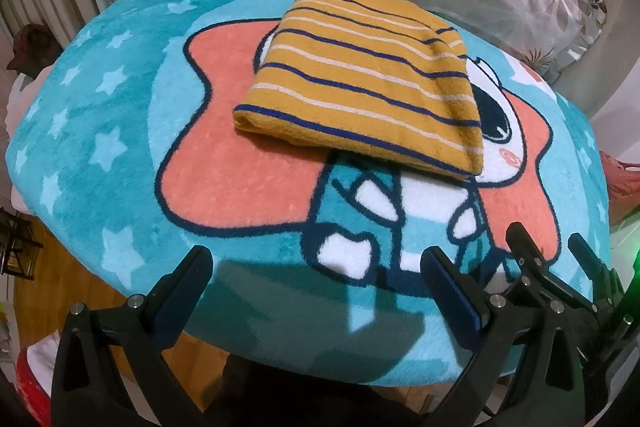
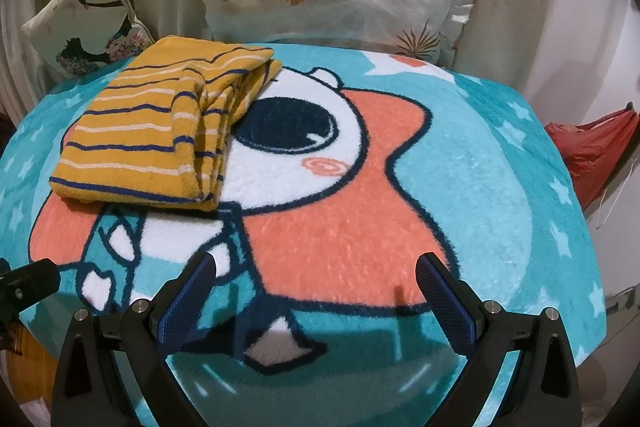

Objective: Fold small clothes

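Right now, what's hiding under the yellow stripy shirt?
The folded yellow striped shirt lies on the cartoon blanket. It covers part of the character's face; one big eye peeks out. Whatever's under the middle is hidden.

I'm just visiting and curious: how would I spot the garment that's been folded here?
Find the turquoise cartoon blanket spread before two pillows. On its far left part lies the folded garment: mustard yellow with thin navy and white stripes, the only striped thing there.

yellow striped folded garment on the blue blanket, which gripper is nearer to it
Left, though only slightly. The left gripper hovers open straight in front of the yellow striped folded garment; the right gripper is open too, but offset to the garment's right, over the teal cartoon fleece blanket.
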### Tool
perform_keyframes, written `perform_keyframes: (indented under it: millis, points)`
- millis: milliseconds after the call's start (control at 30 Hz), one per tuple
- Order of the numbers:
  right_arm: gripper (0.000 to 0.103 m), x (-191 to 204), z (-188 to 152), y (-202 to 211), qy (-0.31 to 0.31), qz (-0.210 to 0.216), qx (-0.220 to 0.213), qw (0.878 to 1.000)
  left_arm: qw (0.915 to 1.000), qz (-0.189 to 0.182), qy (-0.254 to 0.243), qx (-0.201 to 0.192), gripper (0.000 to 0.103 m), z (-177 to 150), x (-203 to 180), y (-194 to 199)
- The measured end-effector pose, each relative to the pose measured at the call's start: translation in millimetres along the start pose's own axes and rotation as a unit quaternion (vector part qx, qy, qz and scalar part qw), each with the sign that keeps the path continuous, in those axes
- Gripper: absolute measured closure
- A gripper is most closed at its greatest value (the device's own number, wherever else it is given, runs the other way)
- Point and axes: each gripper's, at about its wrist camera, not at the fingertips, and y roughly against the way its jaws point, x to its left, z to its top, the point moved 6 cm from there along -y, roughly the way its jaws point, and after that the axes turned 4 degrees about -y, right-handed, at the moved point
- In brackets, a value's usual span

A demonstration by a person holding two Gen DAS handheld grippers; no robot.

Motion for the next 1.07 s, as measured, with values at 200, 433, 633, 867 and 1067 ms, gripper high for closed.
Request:
perform_keyframes:
  millis: [200,433,633,867,1067]
  points:
    - [0.001,-1,2,-3,-0.003,0.002,0.002,1.000,1.0000,0.003,0.002,0.002,0.000,2,-1,-2]
    - [0.001,1,5,-7,-0.001,0.008,0.003,1.000,1.0000,0.005,-0.001,0.004,0.000,3,0,-4]
    - [0.001,2,6,-11,-0.002,0.011,0.004,1.000,0.9999,0.006,-0.002,0.008,0.000,6,1,-8]
    - [0.001,4,8,-13,-0.001,0.010,0.006,1.000,0.9999,0.006,-0.001,0.011,0.000,9,-1,-10]
    - [0.001,9,8,-17,-0.002,0.013,0.013,1.000,0.9998,0.011,-0.008,0.014,0.000,10,0,-12]
